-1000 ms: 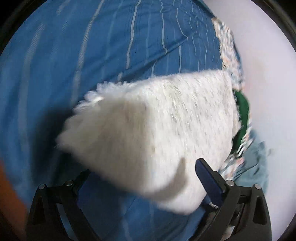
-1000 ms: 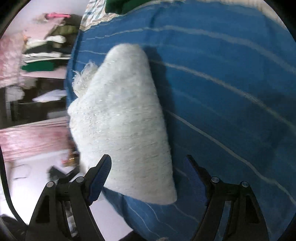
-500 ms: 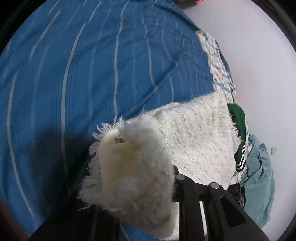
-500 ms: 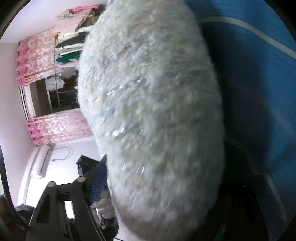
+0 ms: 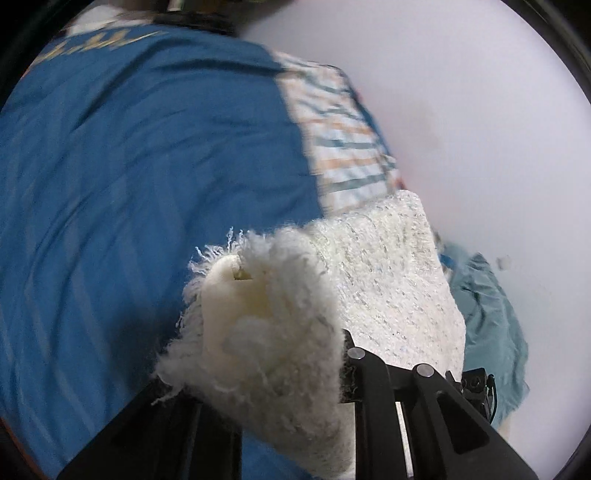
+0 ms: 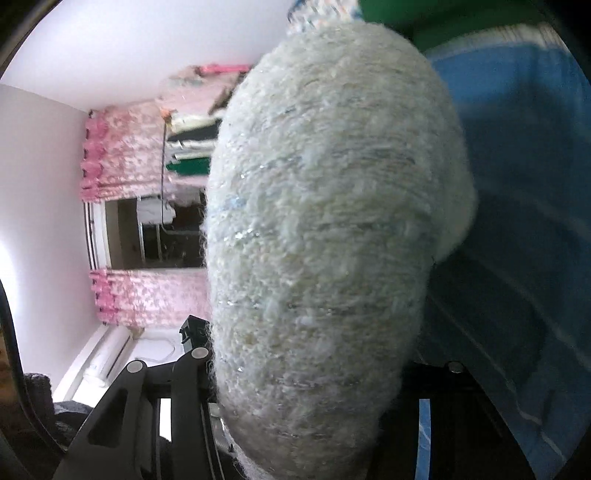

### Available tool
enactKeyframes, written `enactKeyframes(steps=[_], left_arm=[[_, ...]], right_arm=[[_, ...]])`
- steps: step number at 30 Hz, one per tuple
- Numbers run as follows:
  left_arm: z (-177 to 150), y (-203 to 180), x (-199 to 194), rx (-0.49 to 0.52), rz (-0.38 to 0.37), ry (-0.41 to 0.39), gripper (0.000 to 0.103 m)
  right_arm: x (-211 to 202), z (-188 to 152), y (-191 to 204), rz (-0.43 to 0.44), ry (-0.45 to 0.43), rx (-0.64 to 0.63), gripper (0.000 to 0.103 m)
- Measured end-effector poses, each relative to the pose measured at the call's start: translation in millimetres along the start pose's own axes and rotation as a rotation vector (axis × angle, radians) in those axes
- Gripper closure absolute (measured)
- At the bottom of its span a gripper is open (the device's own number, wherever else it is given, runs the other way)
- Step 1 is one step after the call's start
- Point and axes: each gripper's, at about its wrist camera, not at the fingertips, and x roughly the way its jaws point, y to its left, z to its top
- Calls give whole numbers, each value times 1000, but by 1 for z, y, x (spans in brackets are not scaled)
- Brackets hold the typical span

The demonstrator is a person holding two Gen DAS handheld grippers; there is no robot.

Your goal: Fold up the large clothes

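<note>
My left tool (image 5: 273,373) is clamped on a thick bunch of the white fuzzy sweater (image 5: 384,280), its fringed edge bulging out between the two fingers and hiding their tips. Taking that sweater as my landmark: to its left and behind it spreads the blue bedspread (image 5: 147,177), blurred; just behind its far corner lies a striped cloth (image 5: 343,144) in white, teal and orange, along the bed's edge; to the sweater's right a crumpled teal garment (image 5: 491,325) sits against the pale wall (image 5: 461,92). In my right wrist view the same sweater (image 6: 325,229) fills the middle as a tall rounded mass, lifted off the bed, and my right tool (image 6: 306,410) grips its lower end, the fingers pressed into the knit on both sides. Left of the sweater there I see pink curtains (image 6: 125,162) around a dark window, with stacked clothes beyond. Right of the sweater is the blue bedspread (image 6: 517,184), and above it a scrap of green fabric (image 6: 399,14).
</note>
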Motion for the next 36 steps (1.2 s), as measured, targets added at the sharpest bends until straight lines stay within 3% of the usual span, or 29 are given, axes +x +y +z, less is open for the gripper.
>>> enactKeyframes(steps=[6,11,15,21,24,26,30,33,36], left_arm=[[83,-97,60,115,-126,33,89],[129,-169,133,162,-204,41,89],[143,-203,212,193,-207,69,89],[133,-203,334,223,-133,181,89],[113,-192,372,266,-80,246,88],[102,-191,374,306,-75,251,87],[99,-191,369,359,-56,253,81],[100,-196,365,401,-3,259,74],[100,-203,363,452,59,259,71]], right_arm=[[-33,69,75,-32,-161,-77,52],[-83,145,101,-36,-254,-133,52],[-142,211,83,-34,-304,-134,52],[-202,294,-21,-57,-338,-11,52],[-214,305,-81,-86,-333,82,52],[-219,303,-113,-95,-332,132,52],[-218,301,-123,-117,-336,151,48],[-209,299,-104,-241,-351,181,34],[-203,290,-73,-497,-385,167,19]])
